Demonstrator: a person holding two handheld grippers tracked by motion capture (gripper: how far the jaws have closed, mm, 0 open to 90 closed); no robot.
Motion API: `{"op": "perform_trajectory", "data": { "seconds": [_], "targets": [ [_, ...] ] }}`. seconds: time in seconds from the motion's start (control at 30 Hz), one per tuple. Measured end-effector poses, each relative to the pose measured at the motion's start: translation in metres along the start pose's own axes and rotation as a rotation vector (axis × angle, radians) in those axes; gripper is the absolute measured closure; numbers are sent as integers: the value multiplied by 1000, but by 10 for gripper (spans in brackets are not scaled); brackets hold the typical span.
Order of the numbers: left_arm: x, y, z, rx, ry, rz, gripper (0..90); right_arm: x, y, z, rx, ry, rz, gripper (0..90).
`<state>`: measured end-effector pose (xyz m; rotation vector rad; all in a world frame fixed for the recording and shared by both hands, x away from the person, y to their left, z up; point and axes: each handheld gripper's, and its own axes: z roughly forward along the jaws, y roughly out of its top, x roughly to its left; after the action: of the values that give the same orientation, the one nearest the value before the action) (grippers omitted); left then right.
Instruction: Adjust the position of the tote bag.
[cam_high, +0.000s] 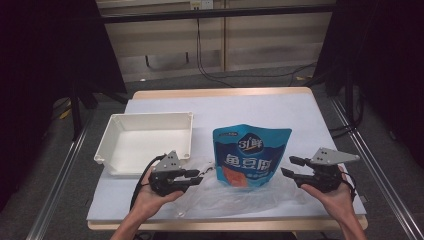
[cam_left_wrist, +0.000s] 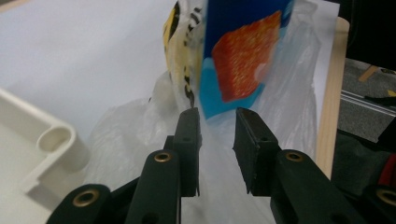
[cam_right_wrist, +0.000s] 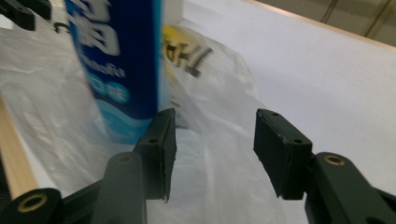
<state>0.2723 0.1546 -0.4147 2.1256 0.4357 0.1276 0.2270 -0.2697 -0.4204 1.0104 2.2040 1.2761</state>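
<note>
Between your two grippers, the blue snack pouch (cam_high: 251, 155) stands upright in the clear plastic bag (cam_high: 235, 192), which lies crumpled on the white tabletop (cam_high: 240, 107) near the front edge. Your left gripper (cam_high: 196, 176) sits just beside the pouch's lower left corner, jaws parted, nothing pinched; the left gripper view has loose bag film running between the pads without them pressing on it. Your right gripper (cam_high: 288, 166) hangs off the pouch's right side, jaws spread wide and released, the bag lying slack beneath them. Off to the left, the white plastic tray (cam_high: 116, 131) rests close behind your left hand (cam_high: 152, 196).
</note>
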Motion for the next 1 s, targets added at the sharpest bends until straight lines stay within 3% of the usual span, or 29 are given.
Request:
{"op": "perform_trajectory", "data": {
  "seconds": [0.07,0.13,0.2,0.23,0.3,0.33,0.37,0.4,0.43,0.53,0.67,0.8,0.83,1.0],
  "targets": [
    [-6,6,-2,-10,1,9,706,5,4,-2,-10,14,-11,525],
    [-8,9,-6,-32,-9,11,709,12,7,-3,-5,64,-24,626],
    [-9,10,-7,-32,-9,20,710,16,6,-3,5,69,-31,670],
    [-9,11,-8,-33,-24,19,718,21,3,-3,22,95,-28,756],
    [-9,10,-3,-31,-50,18,786,23,-2,-2,27,121,-24,844],
    [-9,10,-3,-31,-50,18,810,23,-2,-2,27,121,-24,844],
    [-8,6,8,0,-70,19,835,26,-6,1,33,145,-29,900],
    [-8,6,8,0,-70,19,851,26,-6,1,33,145,-29,900],
    [-6,2,21,56,-69,12,865,30,-6,7,50,171,-48,900],
    [-6,-3,26,68,-72,-17,867,34,-5,15,68,181,-66,900],
    [-5,-12,36,97,-45,-20,865,33,-10,30,115,159,-71,900],
    [0,-15,43,149,-23,-9,847,28,-21,38,183,148,-61,900],
    [1,-19,48,174,0,-12,835,27,-24,39,196,139,-56,900],
    [4,-23,54,201,1,-9,833,19,-32,43,255,106,-51,900]
  ]
}}
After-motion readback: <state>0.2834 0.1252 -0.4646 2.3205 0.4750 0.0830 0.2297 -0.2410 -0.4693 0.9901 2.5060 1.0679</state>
